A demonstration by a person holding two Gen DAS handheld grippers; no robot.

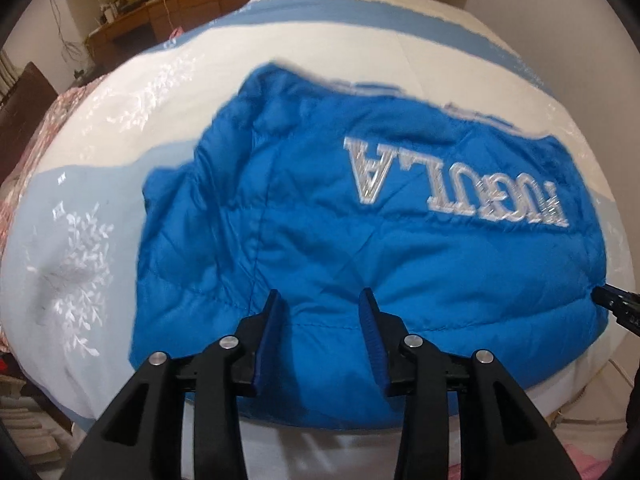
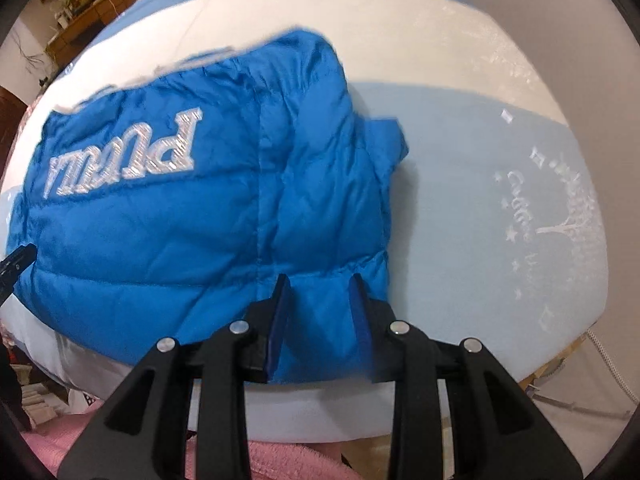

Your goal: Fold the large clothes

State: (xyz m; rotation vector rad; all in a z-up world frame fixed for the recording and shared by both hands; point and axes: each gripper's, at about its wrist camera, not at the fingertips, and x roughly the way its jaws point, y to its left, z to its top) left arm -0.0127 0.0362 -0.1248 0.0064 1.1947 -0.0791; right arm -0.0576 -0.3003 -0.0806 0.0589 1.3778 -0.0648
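My left wrist view shows the blue puffer jacket lying on the white and pale blue bed cover, with a wooden desk behind; my right view alone shows pink cloth below the bed edge. My left gripper and right gripper each stand partly spread, straddling the jacket's near hem; whether the pads press it I cannot tell.

Your left gripper has two black arms shaped like forks, each with long cut-out holes. Four round silver screws shine on top. Its fingers wear dark blue ridged pads. Your right gripper looks the same: black arms, four silver screws, blue pads on the inside.
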